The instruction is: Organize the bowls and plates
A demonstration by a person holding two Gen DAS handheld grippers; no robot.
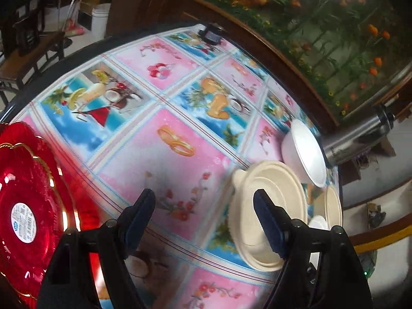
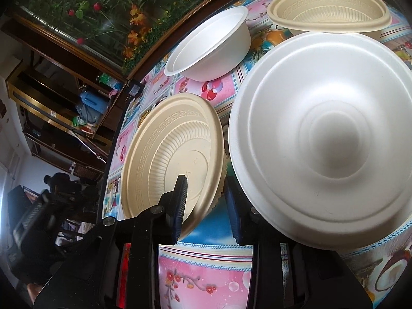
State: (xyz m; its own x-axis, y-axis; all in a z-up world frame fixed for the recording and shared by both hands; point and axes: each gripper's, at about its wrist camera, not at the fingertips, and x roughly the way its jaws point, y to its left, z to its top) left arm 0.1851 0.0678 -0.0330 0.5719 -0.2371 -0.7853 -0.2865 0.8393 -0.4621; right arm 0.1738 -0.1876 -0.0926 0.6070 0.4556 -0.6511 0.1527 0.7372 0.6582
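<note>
In the right wrist view a beige plate (image 2: 167, 149) with a ribbed inside stands tilted at the table's left edge. My right gripper (image 2: 207, 206) straddles its near rim: the left pad lies against the inside, and a narrow gap shows at the right pad. A large white dish (image 2: 322, 139) lies bottom up to the right, with a white bowl (image 2: 211, 43) and a beige bowl (image 2: 327, 13) behind. My left gripper (image 1: 203, 219) hangs open and empty over the tablecloth, between a red plate (image 1: 25, 206) and the beige plate (image 1: 267, 193).
A steel flask (image 1: 360, 136) stands at the table's far corner past the white bowl (image 1: 303, 152). A small black device (image 1: 212, 34) sits at the far edge. The round table (image 1: 167, 128) has a pink and blue patterned cloth; a flower mural lies beyond.
</note>
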